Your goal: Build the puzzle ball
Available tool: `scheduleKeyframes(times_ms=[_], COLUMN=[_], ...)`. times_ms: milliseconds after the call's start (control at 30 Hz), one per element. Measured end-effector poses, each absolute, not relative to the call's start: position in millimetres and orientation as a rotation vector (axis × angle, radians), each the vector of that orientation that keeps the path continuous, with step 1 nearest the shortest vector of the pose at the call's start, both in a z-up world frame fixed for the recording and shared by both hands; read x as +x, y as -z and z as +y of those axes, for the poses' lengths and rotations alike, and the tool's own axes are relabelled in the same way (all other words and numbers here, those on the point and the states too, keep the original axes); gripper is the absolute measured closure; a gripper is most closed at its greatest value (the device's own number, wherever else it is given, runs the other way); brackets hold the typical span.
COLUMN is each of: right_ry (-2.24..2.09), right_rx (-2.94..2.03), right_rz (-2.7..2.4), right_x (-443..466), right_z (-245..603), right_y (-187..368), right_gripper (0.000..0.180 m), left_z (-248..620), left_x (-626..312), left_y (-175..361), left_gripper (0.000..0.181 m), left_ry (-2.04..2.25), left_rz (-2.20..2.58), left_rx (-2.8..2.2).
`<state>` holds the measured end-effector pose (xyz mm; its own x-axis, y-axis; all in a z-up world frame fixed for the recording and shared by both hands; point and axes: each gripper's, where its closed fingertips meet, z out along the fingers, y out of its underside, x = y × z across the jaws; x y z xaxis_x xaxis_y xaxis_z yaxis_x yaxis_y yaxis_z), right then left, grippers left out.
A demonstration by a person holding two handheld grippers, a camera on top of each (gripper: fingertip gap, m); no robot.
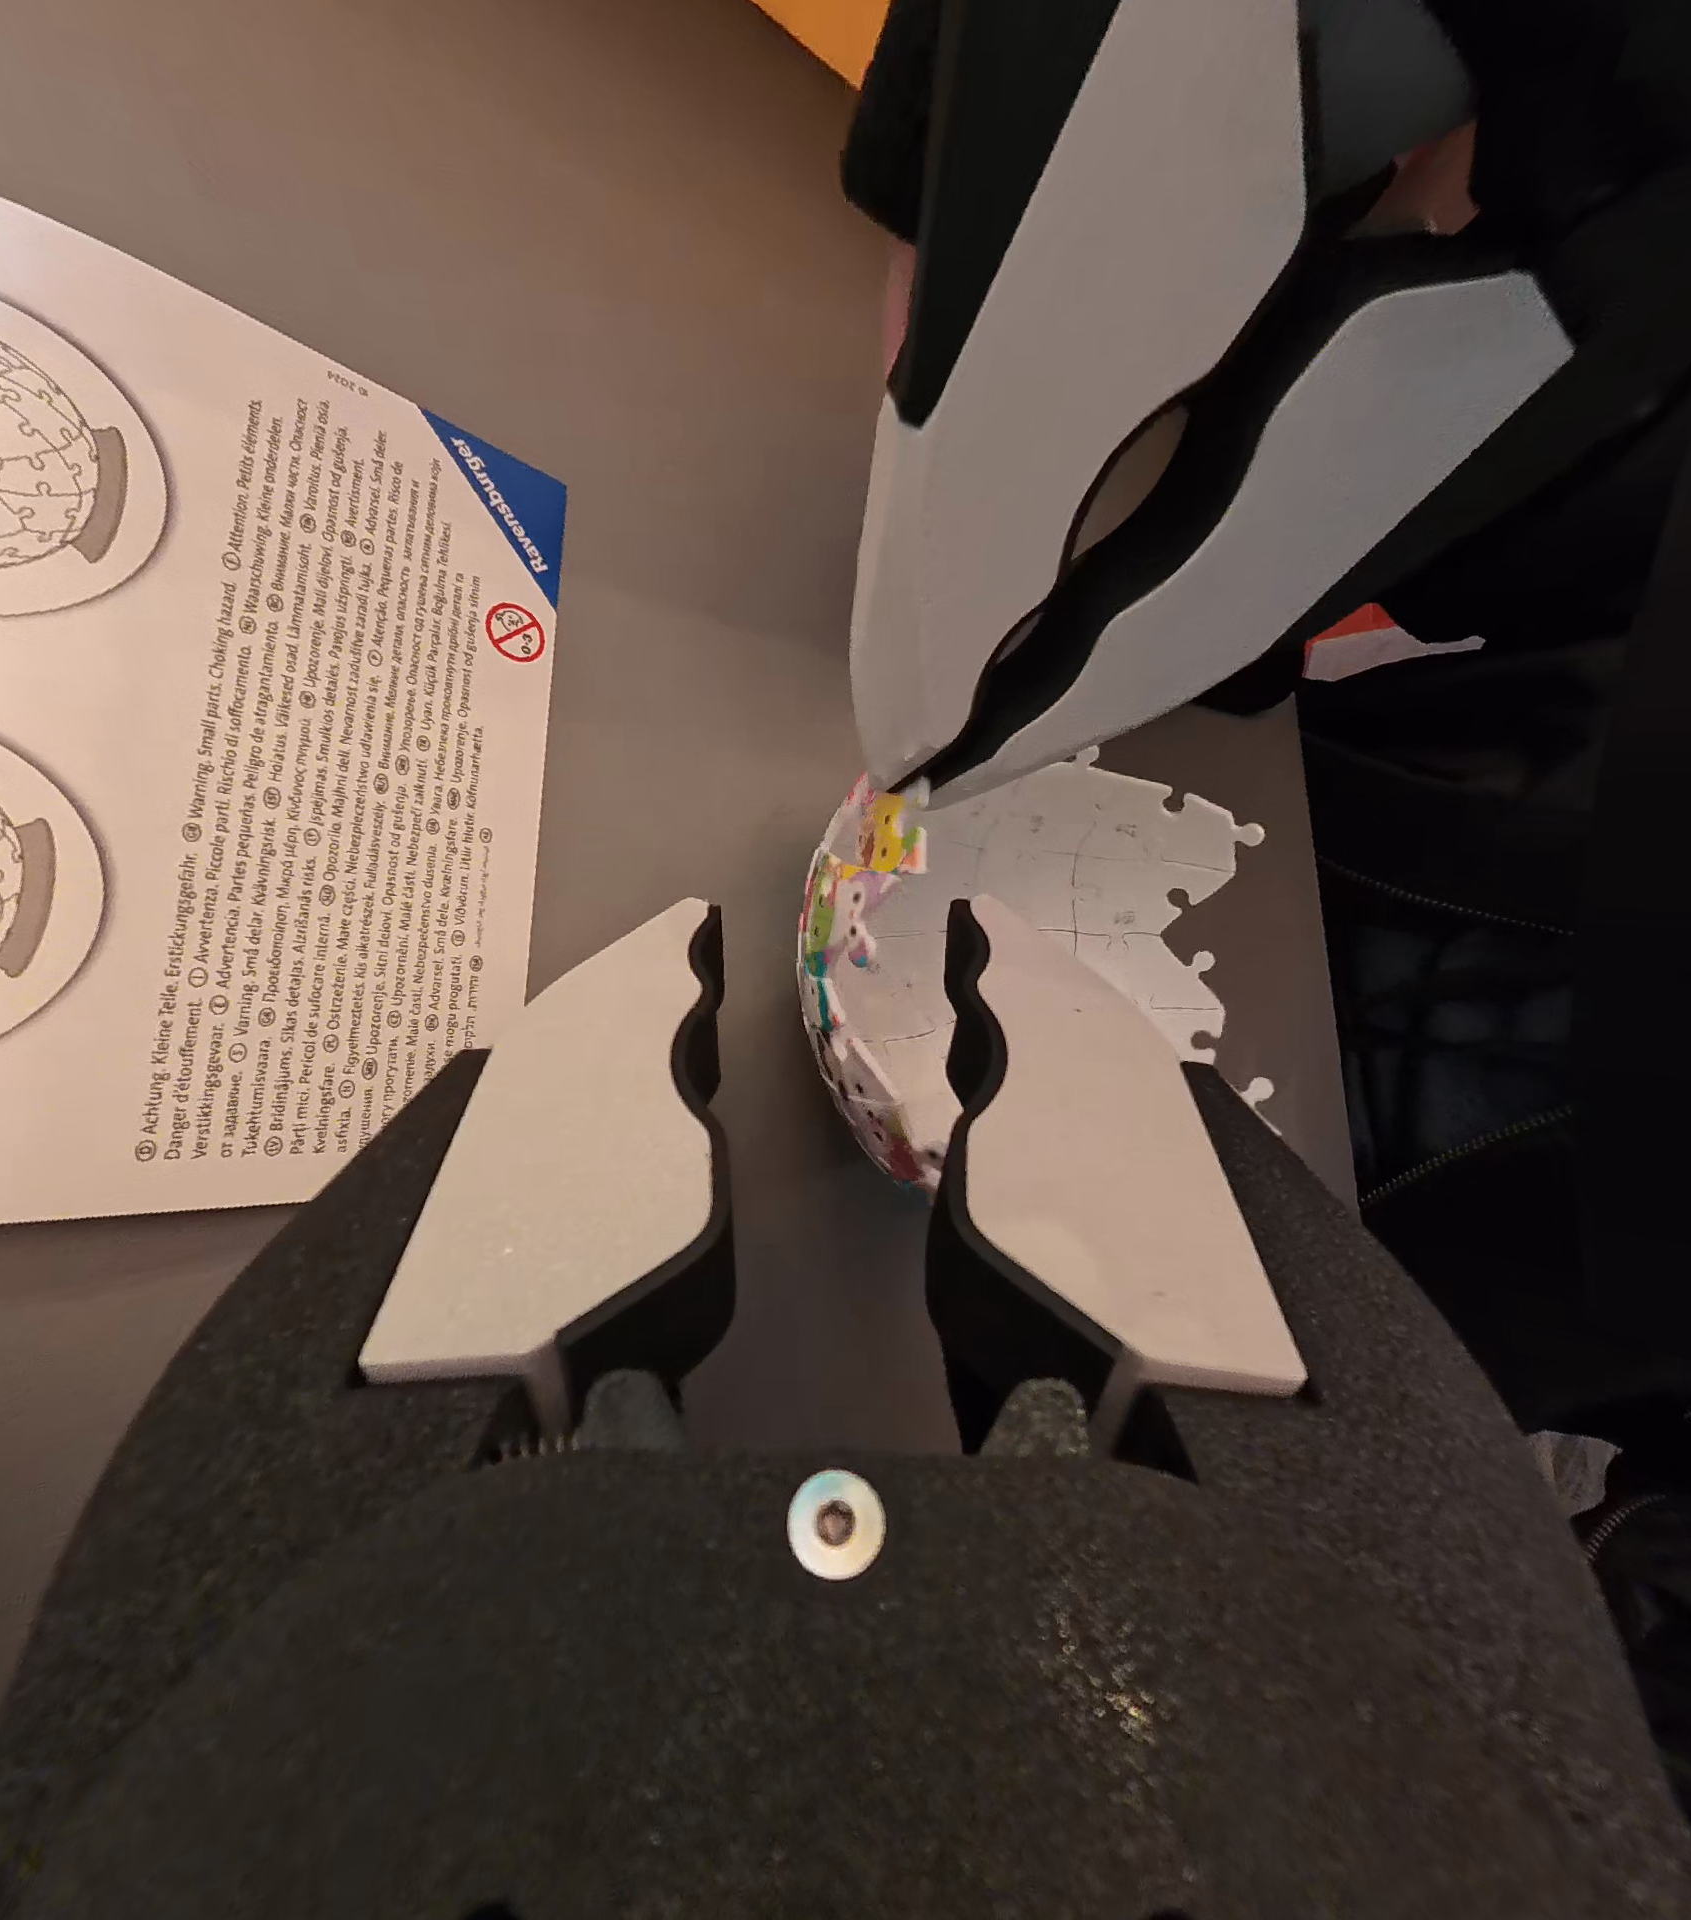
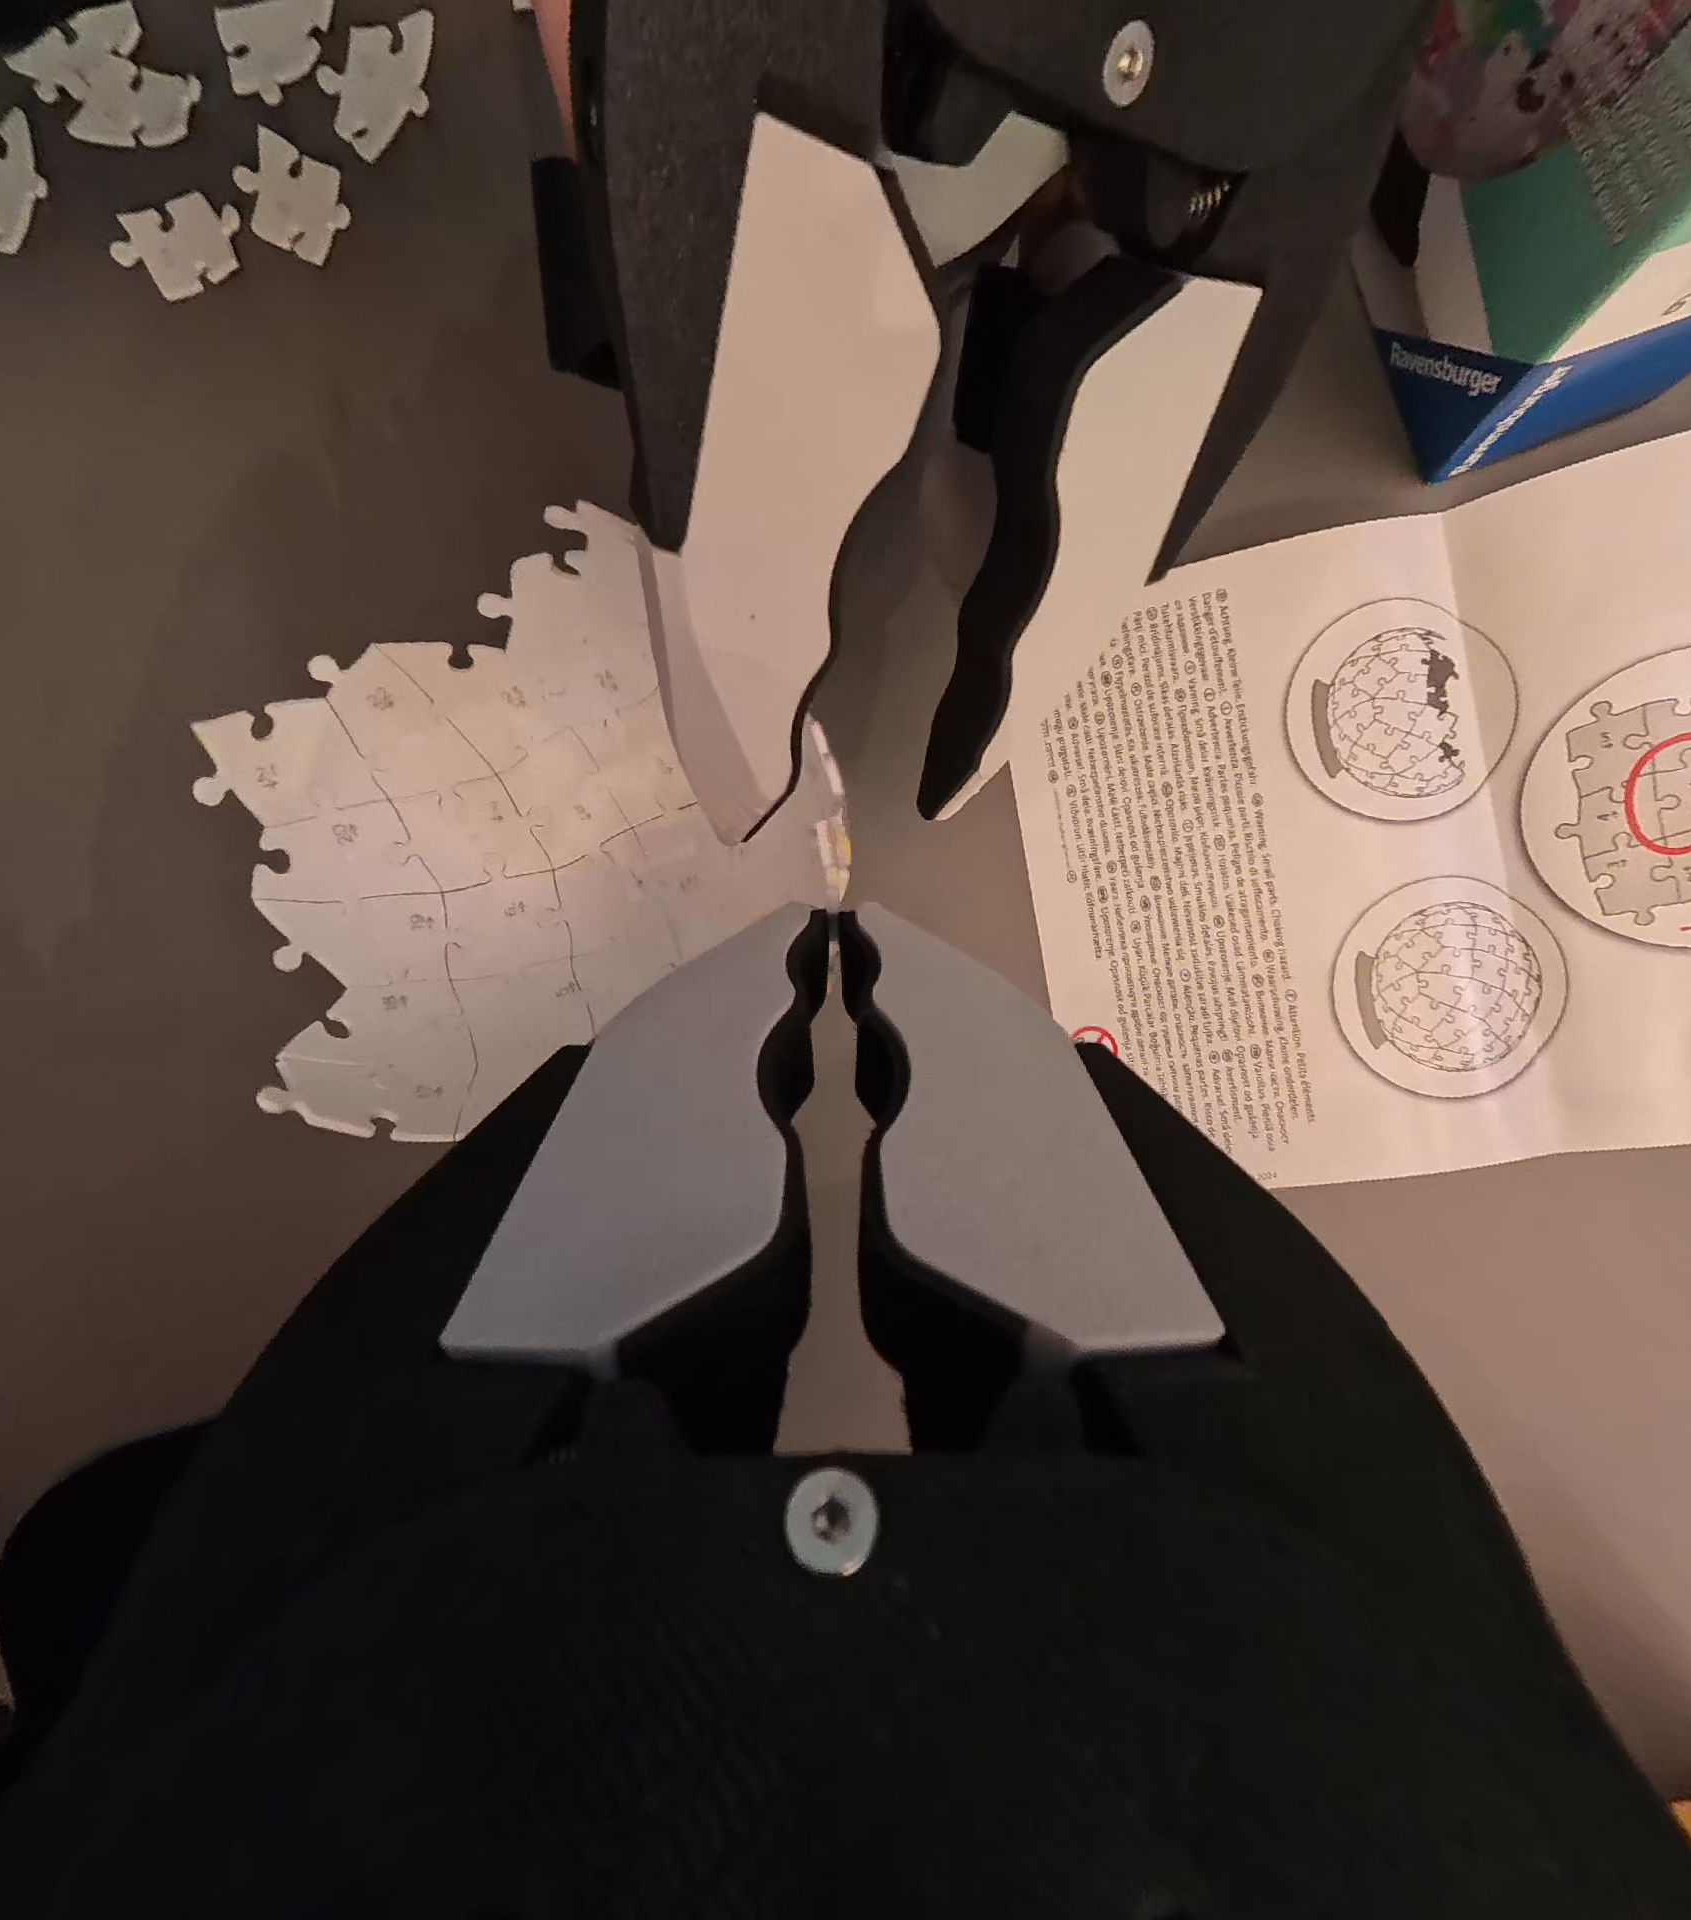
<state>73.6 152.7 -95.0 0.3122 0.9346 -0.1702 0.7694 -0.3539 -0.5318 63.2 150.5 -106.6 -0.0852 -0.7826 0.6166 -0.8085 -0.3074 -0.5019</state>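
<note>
The part-built puzzle ball [image 2: 467, 862] is a curved shell of joined pieces lying on the dark table, white inside and coloured outside; it also shows in the left wrist view [image 1: 1080, 883]. My right gripper [image 2: 828, 920] is shut on a coloured piece [image 1: 888, 831] at the shell's rim, seen edge-on in the right wrist view [image 2: 836, 852]. In the left wrist view the right gripper [image 1: 908, 784] comes down from the upper right. My left gripper [image 1: 836, 920] is open, its jaws straddling the same rim just beside the piece, one finger inside the shell and one outside; it also shows in the right wrist view [image 2: 841, 821].
A folded instruction sheet [image 2: 1340, 831] lies right of the shell, also in the left wrist view [image 1: 249, 727]. Several loose white pieces [image 2: 176, 135] lie at the far left. The puzzle box [image 2: 1599, 260] stands at the far right. A dark bag [image 1: 1547, 1039] sits beside the table. Less than 4 cm separates the two grippers' tips.
</note>
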Motion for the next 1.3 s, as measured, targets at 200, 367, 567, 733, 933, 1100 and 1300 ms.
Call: scheduleKeyframes(times_ms=[200, 367, 567, 733, 933, 1100, 1300], right_ry=[-0.604, -0.599, -0.594, -0.589, -0.58, -0.58, -0.577], right_rx=[-2.248, -2.269, -2.285, -2.3, -2.315, -2.321, -2.321], right_rz=[-1.53, -1.513, -1.503, -1.489, -1.491, -1.48, -1.485], right_x=[76, 79, 81, 82, 83, 83, 84], right_z=[155, 155, 156, 158, 156, 158, 157], right_y=[96, 99, 102, 104, 105, 106, 107], right_gripper=[0.177, 0.177, 0.177, 0.177, 0.177, 0.177, 0.176], left_z=[150, 155, 157, 156, 157, 154, 154], left_x=[66, 71, 73, 73, 75, 75, 76], left_y=[109, 107, 111, 110, 111, 109, 110], left_gripper=[0.144, 0.14, 0.147, 0.161, 0.154, 0.17, 0.173], left_ry=[-1.356, -1.346, -1.314, -1.303, -1.287, -1.307, -1.297], left_rz=[-1.842, -1.849, -1.875, -1.899, -1.921, -1.946, -1.976], left_rx=[2.099, 2.118, 2.127, 2.13, 2.143, 2.122, 2.119])
